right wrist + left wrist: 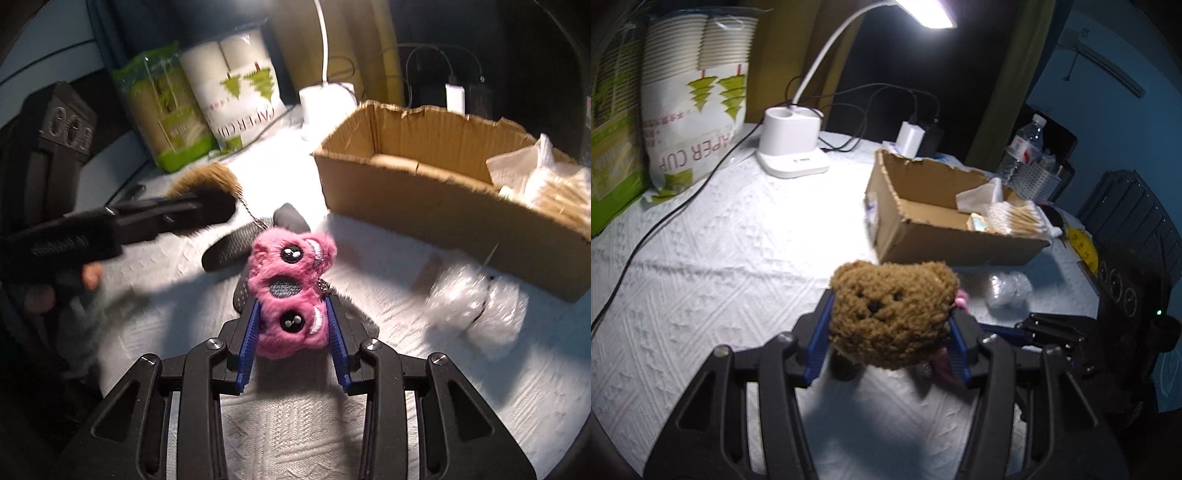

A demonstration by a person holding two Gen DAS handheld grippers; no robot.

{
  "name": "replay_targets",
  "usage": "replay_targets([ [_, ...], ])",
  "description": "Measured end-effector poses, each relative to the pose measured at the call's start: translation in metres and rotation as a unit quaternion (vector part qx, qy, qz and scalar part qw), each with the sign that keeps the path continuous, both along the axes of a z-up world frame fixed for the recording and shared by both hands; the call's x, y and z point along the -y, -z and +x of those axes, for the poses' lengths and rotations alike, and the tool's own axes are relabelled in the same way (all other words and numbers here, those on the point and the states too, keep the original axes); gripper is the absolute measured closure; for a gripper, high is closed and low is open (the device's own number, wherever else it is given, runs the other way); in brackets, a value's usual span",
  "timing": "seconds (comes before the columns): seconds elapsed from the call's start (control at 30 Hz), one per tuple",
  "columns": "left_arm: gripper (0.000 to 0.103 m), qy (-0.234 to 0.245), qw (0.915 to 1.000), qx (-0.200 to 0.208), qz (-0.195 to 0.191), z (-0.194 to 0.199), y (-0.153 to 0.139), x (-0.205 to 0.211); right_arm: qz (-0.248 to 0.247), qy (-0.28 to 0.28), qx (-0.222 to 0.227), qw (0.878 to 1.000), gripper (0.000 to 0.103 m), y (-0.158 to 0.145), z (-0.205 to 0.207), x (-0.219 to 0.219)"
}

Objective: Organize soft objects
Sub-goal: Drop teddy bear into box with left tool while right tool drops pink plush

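Two plushies gripped: brown bear (892,314) in left gripper (890,343) fingers; pink one (291,295) in right gripper (293,332) fingers.

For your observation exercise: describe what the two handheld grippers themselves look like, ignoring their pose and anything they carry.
Both match. The left gripper and right gripper have matte black frames of angular linkage arms with triangular cut-outs and silver pivot screws. The jaws carry ribbed blue pads. Seen from the right wrist view, the left gripper's black body has three round recesses on its back. No cables or sleeves are visible.
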State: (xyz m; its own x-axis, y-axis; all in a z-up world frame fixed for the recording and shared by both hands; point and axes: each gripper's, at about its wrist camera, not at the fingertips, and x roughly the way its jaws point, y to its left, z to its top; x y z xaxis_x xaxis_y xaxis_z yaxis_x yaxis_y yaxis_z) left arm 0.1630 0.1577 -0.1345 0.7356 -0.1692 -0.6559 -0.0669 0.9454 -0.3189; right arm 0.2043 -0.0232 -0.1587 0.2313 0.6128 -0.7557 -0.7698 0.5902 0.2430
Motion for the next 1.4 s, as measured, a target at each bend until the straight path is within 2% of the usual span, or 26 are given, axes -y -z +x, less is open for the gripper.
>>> replay_targets([
  [0.2, 0.048, -0.019, 0.9998, 0.009, 0.005, -0.009, -0.008, -0.014, 0.001, 0.008, 0.011, 1.000, 0.067, -0.007, -0.001, 0.003],
  [0.4, 0.048, -0.006, 0.9994, 0.031, 0.012, 0.000, -0.027, -0.005, 0.025, 0.022, 0.037, 0.999, 0.067, -0.037, 0.003, 0.018],
  [0.67, 0.047, 0.015, 0.9982, 0.053, 0.024, 0.033, -0.050, 0.018, 0.054, 0.047, 0.080, 0.994, 0.067, -0.076, 0.025, 0.039],
  [0.83, 0.047, 0.031, 0.9969, 0.057, 0.043, 0.059, -0.055, 0.036, 0.058, 0.065, 0.092, 0.992, 0.067, -0.081, 0.049, 0.049],
  [1.07, 0.045, 0.043, 0.9967, 0.046, 0.052, 0.095, -0.046, 0.050, 0.064, 0.078, 0.098, 0.990, 0.067, -0.083, 0.078, 0.054],
  [1.23, 0.036, 0.052, 0.9969, 0.028, 0.052, 0.115, -0.036, 0.056, 0.061, 0.089, 0.094, 0.990, 0.067, -0.077, 0.098, 0.053],
  [1.3, 0.023, 0.051, 0.9969, 0.027, 0.053, 0.119, -0.034, 0.056, 0.059, 0.093, 0.089, 0.990, 0.067, -0.071, 0.106, 0.050],
  [1.4, 0.017, 0.052, 0.9971, 0.027, 0.049, 0.119, -0.033, 0.055, 0.056, 0.102, 0.082, 0.990, 0.064, -0.063, 0.115, 0.047],
])
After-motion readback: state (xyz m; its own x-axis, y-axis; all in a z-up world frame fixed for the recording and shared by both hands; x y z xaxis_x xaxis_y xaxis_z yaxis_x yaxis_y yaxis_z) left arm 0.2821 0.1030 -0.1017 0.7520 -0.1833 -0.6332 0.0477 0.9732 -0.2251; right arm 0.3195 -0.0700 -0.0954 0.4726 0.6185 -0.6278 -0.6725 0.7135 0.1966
